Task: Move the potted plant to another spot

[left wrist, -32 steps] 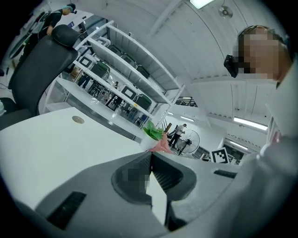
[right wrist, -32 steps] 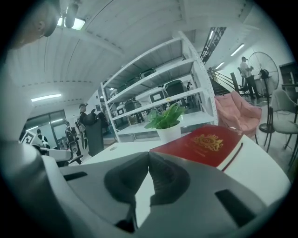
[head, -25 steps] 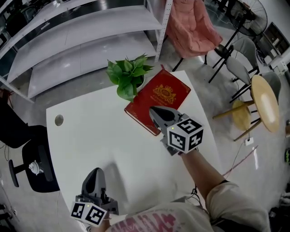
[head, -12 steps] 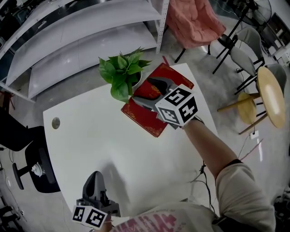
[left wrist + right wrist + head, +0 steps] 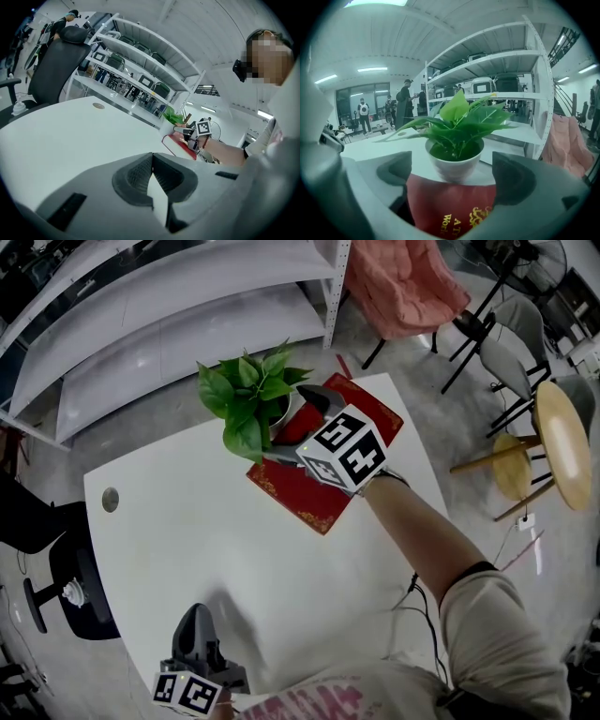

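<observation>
The potted plant (image 5: 246,397), green leaves in a white pot (image 5: 284,418), stands at the table's far edge beside a red book (image 5: 319,495). My right gripper (image 5: 289,427) hovers over the book with its jaws opening on either side of the pot, no pad touching it. In the right gripper view the pot (image 5: 454,165) sits just ahead of the right gripper (image 5: 454,177), above the book (image 5: 450,208). My left gripper (image 5: 198,626) rests shut and empty near the table's front edge. The left gripper view shows the left gripper (image 5: 151,173), with the plant (image 5: 172,115) far off.
The white table (image 5: 187,521) has a round cable hole (image 5: 111,500) at its left. White shelving (image 5: 169,306) runs behind the plant. A pink cloth (image 5: 398,287) hangs on a chair, a wooden stool (image 5: 553,456) stands right, and a black office chair (image 5: 56,559) left.
My right gripper moved up and left across the book to the pot, rolled, and its jaws went from shut to wide apart. The left gripper sank slightly.
</observation>
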